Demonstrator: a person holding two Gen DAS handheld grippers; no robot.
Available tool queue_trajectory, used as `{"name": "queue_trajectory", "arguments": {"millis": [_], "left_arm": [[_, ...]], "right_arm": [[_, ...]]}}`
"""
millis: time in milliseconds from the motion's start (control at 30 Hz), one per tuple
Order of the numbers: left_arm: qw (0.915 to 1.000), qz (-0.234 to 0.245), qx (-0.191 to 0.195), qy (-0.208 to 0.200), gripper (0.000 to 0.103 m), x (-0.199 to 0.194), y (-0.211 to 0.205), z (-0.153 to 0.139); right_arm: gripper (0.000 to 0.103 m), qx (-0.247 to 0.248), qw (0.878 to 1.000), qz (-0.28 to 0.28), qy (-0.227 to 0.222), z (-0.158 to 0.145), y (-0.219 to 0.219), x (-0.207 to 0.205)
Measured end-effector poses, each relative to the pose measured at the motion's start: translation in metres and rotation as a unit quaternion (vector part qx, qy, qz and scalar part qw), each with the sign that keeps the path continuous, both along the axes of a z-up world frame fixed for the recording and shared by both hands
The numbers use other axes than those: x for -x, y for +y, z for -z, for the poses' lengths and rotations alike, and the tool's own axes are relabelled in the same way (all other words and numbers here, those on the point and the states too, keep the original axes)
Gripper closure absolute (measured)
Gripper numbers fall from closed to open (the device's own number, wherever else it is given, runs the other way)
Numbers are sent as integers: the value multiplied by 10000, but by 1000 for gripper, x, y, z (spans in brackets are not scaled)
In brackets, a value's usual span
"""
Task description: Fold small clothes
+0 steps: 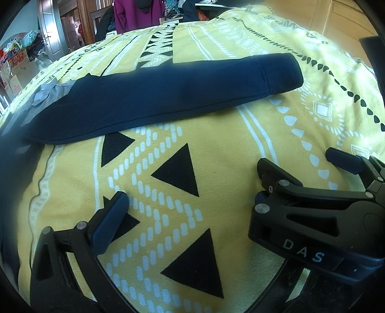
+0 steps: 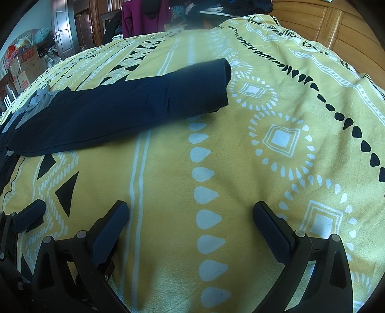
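A dark navy garment point(image 1: 156, 96) point(image 2: 120, 108), folded into a long narrow strip, lies across the yellow patterned bedspread point(image 1: 216, 144) point(image 2: 240, 168). A grey part point(image 1: 48, 94) point(image 2: 38, 101) shows at its left end. My left gripper point(image 1: 192, 211) hovers open over bare bedspread, short of the garment; its right finger is hidden behind the right gripper. My right gripper point(image 2: 192, 224) point(image 1: 300, 159) is close beside it on the right, also open and holding nothing. One left finger point(image 2: 28, 216) shows at the edge of the right wrist view.
Cardboard boxes and bags point(image 1: 16, 65) point(image 2: 26, 62) pile up beyond the bed's far left. A magenta garment point(image 1: 137, 14) point(image 2: 144, 16) hangs behind the bed beside a door point(image 2: 62, 29). Wooden panelling point(image 2: 332, 21) stands at the far right.
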State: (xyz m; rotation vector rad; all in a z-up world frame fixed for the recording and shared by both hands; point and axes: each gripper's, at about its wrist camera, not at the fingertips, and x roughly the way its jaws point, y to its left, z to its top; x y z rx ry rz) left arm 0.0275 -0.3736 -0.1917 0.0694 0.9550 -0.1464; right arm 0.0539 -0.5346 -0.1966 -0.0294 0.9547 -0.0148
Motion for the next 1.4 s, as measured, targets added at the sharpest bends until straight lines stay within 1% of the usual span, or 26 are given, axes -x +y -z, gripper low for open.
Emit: {"name": "queue_trajectory", "arguments": {"millis": [867,1100,1400], "left_arm": [[10000,16,4,8,0,0,0,0],[10000,7,57,20,0,-1,1,-1],[10000,0,50,-4,0,-3,1,0]], "right_arm": [[0,0,10000,-4,11,0,0,0],[0,133,9999,-5,-36,2,5,-6],[0,102,9999,-6,-23,2,4,-8]]}}
